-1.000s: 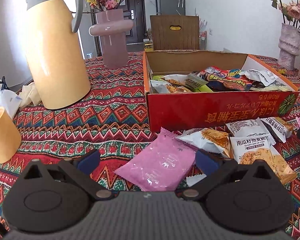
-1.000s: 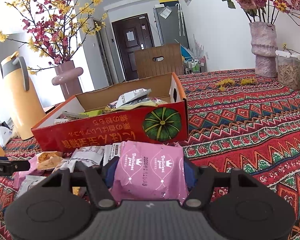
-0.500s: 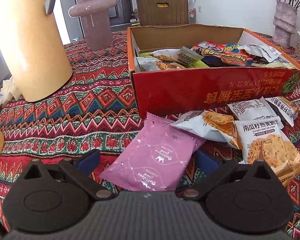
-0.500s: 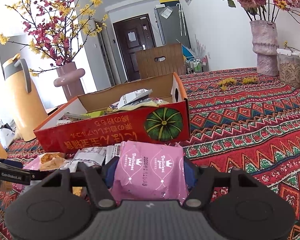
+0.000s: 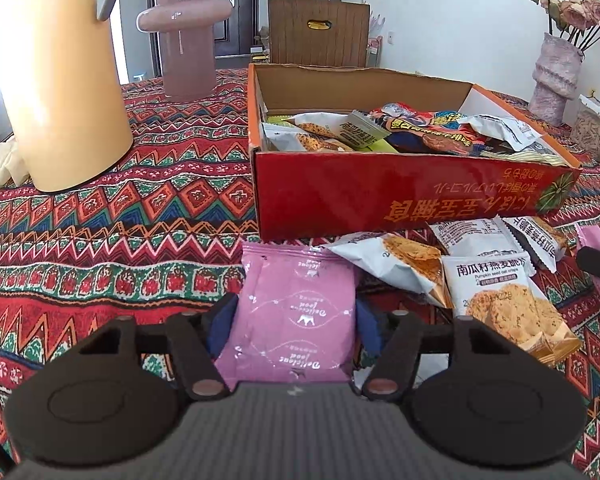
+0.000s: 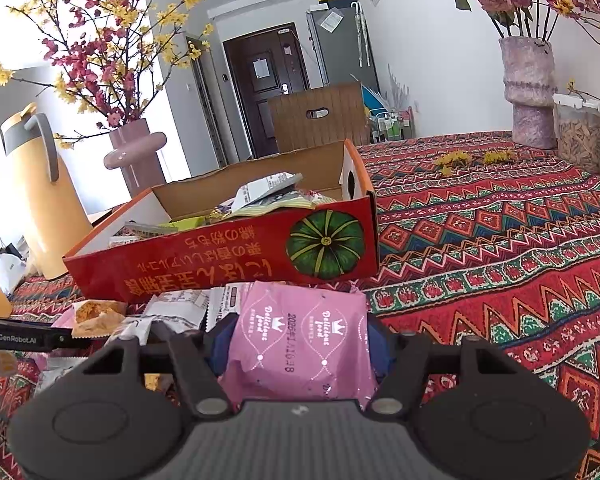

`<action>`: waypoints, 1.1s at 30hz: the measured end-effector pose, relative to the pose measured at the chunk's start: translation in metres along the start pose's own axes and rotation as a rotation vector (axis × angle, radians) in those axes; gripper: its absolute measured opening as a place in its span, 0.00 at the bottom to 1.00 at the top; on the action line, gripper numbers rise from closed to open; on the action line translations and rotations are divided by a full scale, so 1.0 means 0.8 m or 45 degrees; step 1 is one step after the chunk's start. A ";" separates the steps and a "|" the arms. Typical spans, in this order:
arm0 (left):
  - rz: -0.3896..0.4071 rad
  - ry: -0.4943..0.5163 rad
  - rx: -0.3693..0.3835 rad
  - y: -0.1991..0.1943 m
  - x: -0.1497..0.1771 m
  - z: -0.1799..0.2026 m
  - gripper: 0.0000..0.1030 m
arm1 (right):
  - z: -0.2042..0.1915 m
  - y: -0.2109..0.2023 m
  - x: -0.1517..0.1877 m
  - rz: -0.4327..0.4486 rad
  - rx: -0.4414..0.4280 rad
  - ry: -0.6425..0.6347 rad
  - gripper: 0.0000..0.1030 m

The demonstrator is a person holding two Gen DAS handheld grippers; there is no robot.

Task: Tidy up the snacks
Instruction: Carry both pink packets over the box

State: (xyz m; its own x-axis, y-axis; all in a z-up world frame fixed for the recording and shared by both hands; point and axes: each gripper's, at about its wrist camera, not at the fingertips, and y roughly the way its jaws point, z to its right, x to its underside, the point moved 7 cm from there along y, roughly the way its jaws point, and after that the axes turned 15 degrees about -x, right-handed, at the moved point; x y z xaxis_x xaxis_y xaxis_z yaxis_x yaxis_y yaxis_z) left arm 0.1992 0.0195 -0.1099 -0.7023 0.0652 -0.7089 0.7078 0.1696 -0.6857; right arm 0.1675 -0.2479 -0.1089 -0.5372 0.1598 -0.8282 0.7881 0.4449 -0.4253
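Both grippers clamp pink snack packets in front of the red box.

The left gripper [image 5: 296, 318] pinches a pink packet [image 5: 296, 312] on the patterned tablecloth [image 5: 120, 216], near the red box [image 5: 400, 196] of snacks; oat crisp packets [image 5: 496, 292] lie right. The right gripper [image 6: 300, 340] grips another pink pack [image 6: 300, 340] before the box's pumpkin end.

pink pkt [image 5: 296, 316], red box [image 5: 400, 196] (green pumpkin print), zigzag cloth [image 5: 140, 208]

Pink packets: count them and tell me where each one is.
2, maybe more hidden. One pink packet sits between the left gripper fingers, in front of the red box. The other is between the right gripper fingers.
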 end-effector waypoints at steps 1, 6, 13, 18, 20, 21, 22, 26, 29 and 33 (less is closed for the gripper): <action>0.007 0.005 -0.007 -0.002 0.002 0.001 0.61 | 0.000 0.000 0.000 -0.001 0.000 0.000 0.63; 0.033 0.011 -0.043 -0.011 0.008 0.000 0.61 | 0.000 0.000 0.000 0.001 0.001 0.000 0.63; 0.066 -0.042 -0.073 -0.022 0.007 -0.014 0.61 | 0.000 0.001 0.000 -0.001 0.002 -0.001 0.63; 0.105 -0.069 -0.093 -0.034 0.001 -0.024 0.61 | 0.001 0.002 0.001 -0.003 0.005 -0.004 0.62; 0.121 -0.081 -0.099 -0.040 -0.002 -0.027 0.61 | 0.001 0.002 0.001 -0.004 0.006 -0.006 0.63; 0.129 -0.089 -0.099 -0.042 -0.003 -0.028 0.61 | 0.001 0.002 0.001 -0.005 0.007 -0.007 0.63; 0.136 -0.097 -0.100 -0.045 -0.004 -0.029 0.61 | 0.001 0.002 0.001 -0.006 0.007 -0.008 0.63; 0.169 -0.131 -0.097 -0.057 -0.010 -0.035 0.61 | -0.001 0.001 0.001 -0.004 0.014 -0.020 0.63; 0.184 -0.171 -0.088 -0.065 -0.013 -0.040 0.61 | -0.003 -0.002 0.001 0.006 0.024 -0.036 0.63; 0.209 -0.192 -0.089 -0.074 -0.018 -0.044 0.61 | -0.009 -0.006 0.000 0.022 0.040 -0.069 0.63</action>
State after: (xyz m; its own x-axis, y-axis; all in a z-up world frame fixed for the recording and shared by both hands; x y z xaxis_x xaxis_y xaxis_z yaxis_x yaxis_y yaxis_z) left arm 0.1650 0.0432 -0.0534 -0.5553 -0.0491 -0.8302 0.8011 0.2367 -0.5498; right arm 0.1616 -0.2438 -0.1041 -0.5068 0.1186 -0.8539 0.8067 0.4146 -0.4212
